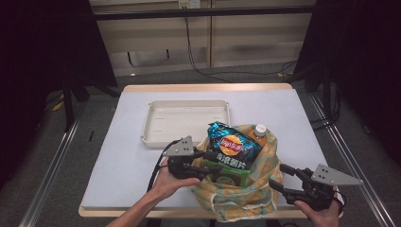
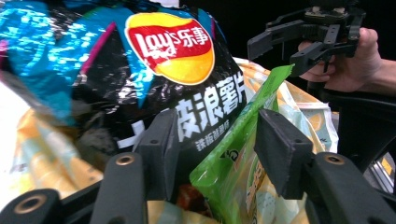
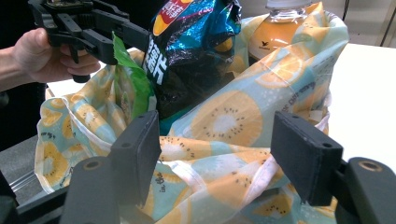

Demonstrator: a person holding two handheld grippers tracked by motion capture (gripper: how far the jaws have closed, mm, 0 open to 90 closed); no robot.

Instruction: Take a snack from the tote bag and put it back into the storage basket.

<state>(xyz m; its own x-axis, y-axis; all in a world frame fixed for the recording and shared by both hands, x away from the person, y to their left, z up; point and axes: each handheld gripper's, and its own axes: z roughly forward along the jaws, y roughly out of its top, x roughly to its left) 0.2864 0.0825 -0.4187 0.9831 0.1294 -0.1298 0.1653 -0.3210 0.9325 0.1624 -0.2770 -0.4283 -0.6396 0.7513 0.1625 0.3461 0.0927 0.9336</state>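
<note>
- Two hand-held gripper units are in play: the left hand-held gripper (image 1: 204, 163) sits at lower centre of the high view, the right hand-held gripper (image 1: 279, 177) at lower right.
- Left hand-held gripper: jaws part-open around the top edge of one green snack pouch (image 2: 236, 154); whether the pads press on it I cannot tell.
- Right hand-held gripper: jaws apart, holding nothing, with the fabric of one fruit-print bag (image 3: 243, 121) just beyond them.
- One fruit-print bag stands on the counter (image 1: 127, 156), lower centre of the high view, near the front edge.
- In the bag: one blue-and-black chip bag (image 1: 230, 144), one green snack pouch, one orange drink bottle (image 1: 259, 133).
- One empty white tray (image 1: 187, 120) lies just beyond the bag, centre frame.
- Both hands enter from the bottom edge; the left hand (image 1: 172, 182) grips its tool pointing right into the bag, the right hand (image 1: 321, 215) points its tool left toward it.
</note>
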